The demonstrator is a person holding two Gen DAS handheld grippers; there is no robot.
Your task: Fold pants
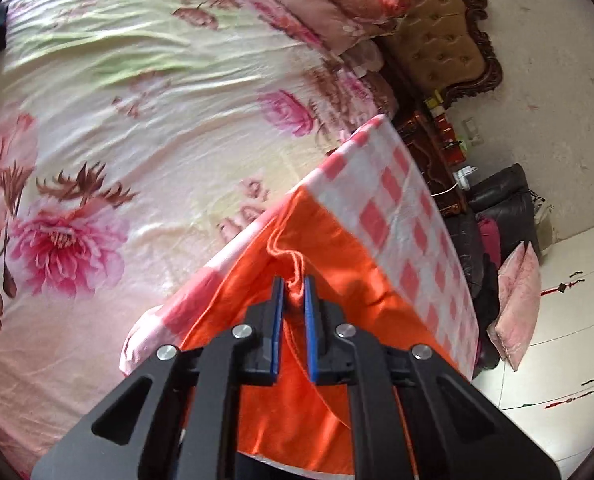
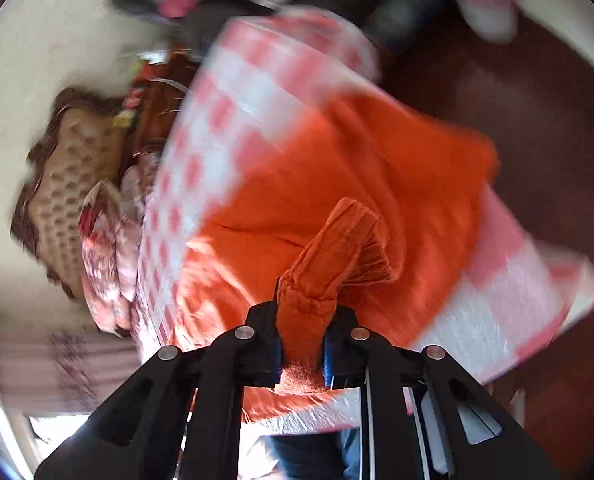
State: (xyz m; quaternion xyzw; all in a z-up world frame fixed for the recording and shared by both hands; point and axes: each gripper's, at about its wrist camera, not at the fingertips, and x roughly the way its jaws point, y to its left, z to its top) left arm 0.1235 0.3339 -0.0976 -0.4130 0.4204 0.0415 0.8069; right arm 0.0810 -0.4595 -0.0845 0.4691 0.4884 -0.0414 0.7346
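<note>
The pants (image 1: 337, 280) are orange with pink-and-white checked panels. They hang in the air above the bed, held up by both grippers. My left gripper (image 1: 295, 292) is shut on a bunched orange edge with a loose drawstring. My right gripper (image 2: 303, 304) is shut on a thick gathered orange part of the pants (image 2: 337, 184), which looks like the elastic waistband. The right wrist view is blurred by motion. The lower ends of the pants are hidden below both views.
A bed with a floral pink sheet (image 1: 117, 140) fills the left wrist view. Floral pillows (image 1: 317, 4) and a tufted brown headboard (image 1: 449, 32) lie at the far end. A dark chair with clothes (image 1: 497, 216) and a pink cushion (image 1: 517, 304) stand on the white floor at the right.
</note>
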